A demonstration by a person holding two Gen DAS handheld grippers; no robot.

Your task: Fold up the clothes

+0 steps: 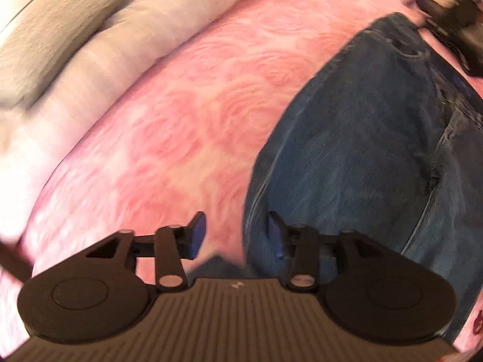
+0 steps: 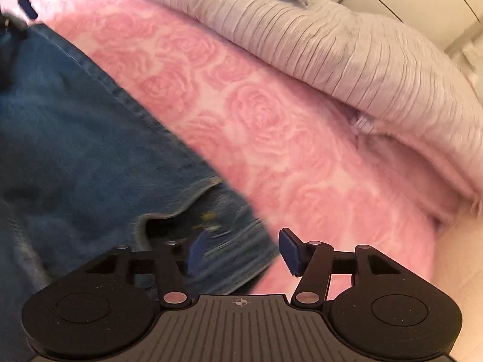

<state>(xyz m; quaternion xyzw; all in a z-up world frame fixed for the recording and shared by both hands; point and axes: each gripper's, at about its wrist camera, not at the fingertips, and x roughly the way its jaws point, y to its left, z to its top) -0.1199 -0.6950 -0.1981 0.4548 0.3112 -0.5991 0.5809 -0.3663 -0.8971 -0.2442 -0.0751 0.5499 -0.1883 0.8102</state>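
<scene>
Blue jeans (image 1: 362, 150) spread on a pink rose-patterned blanket (image 1: 181, 120) covering the bed. Left tongs (image 1: 236, 235) above the jeans' edge, parted, blue pads clear of the cloth, nothing gripped. Right tongs (image 2: 241, 252) likewise parted and empty, over the jeans' edge where it meets the blanket. Grey ribbed pillow (image 2: 347, 48) along the blanket's far side. Both views blurred.

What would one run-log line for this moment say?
garment: jeans lying on pink bedspread | left gripper: open, empty | right gripper: open, empty | both above jeans
</scene>
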